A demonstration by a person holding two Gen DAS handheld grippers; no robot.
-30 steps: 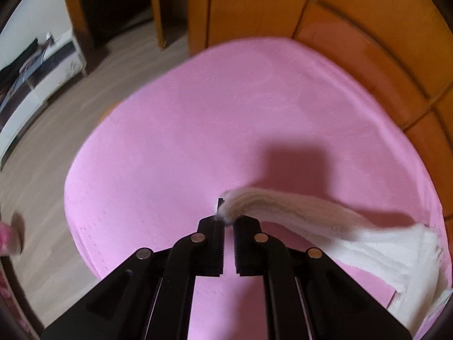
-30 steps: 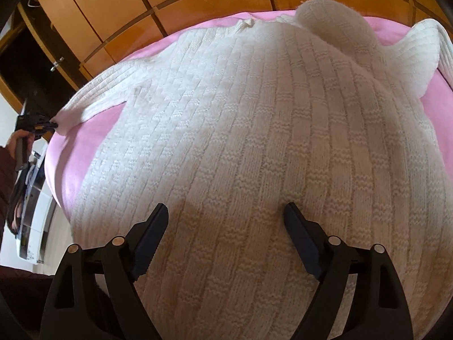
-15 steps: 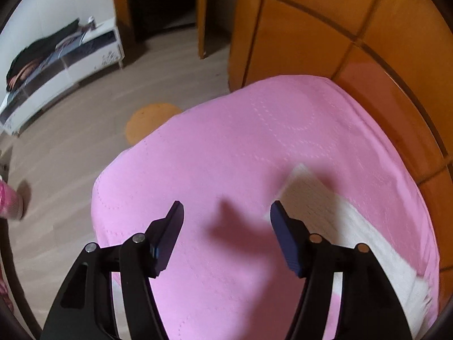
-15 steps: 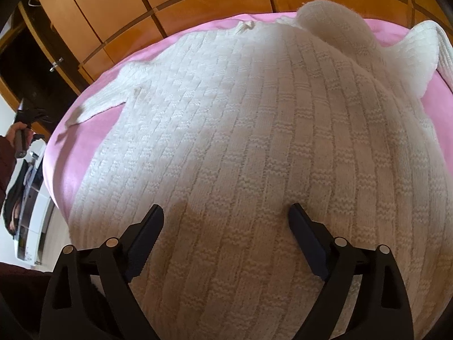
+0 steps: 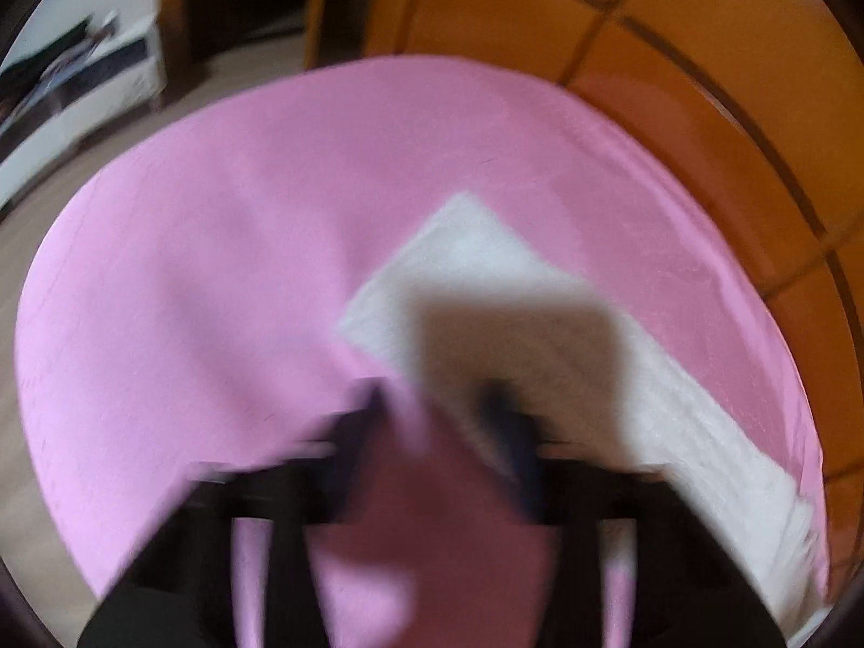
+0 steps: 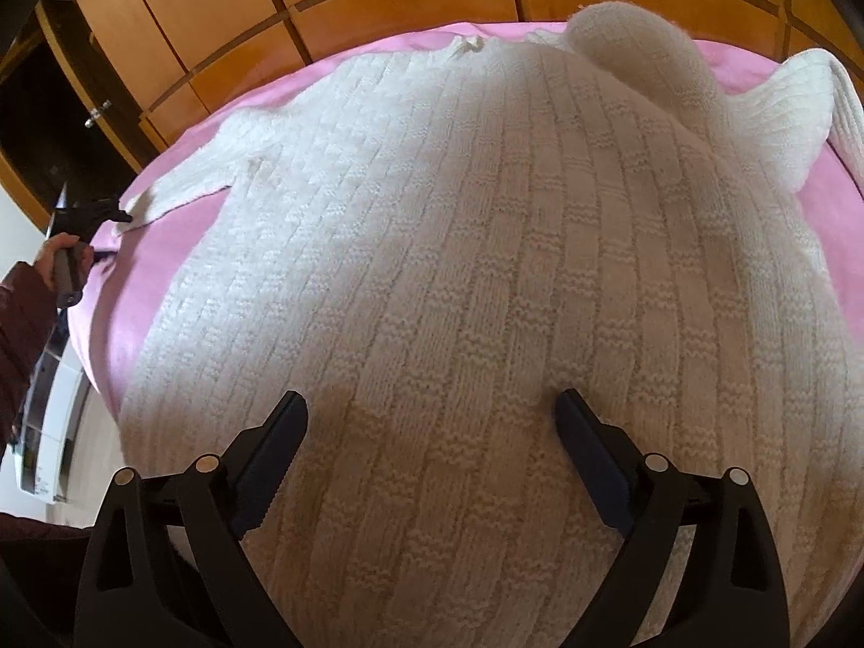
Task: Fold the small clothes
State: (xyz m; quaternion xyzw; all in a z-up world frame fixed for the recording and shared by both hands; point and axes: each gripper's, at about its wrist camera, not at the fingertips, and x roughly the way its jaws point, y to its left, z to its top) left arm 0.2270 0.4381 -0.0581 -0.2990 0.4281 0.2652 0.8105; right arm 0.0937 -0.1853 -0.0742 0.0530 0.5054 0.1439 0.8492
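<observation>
A cream knitted sweater lies spread on the pink bed sheet. Its left sleeve stretches flat towards the bed's corner. My left gripper is blurred by motion, low over the cuff end of that sleeve. Its jaws are closing but still stand apart, with the sleeve's edge and pink sheet between them. The right wrist view shows the left gripper at the cuff tip, held by a hand. My right gripper hangs open over the sweater's body, holding nothing.
Orange wooden wardrobe panels run close behind the bed. A white low cabinet stands on the wood floor beyond the bed's left corner. The sweater's other sleeve is bunched at the far right.
The left gripper let go of the sleeve cuff, opened wide, then dropped towards the sleeve with its jaws closing. The sleeve now lies flat. The right gripper opened slightly wider.
</observation>
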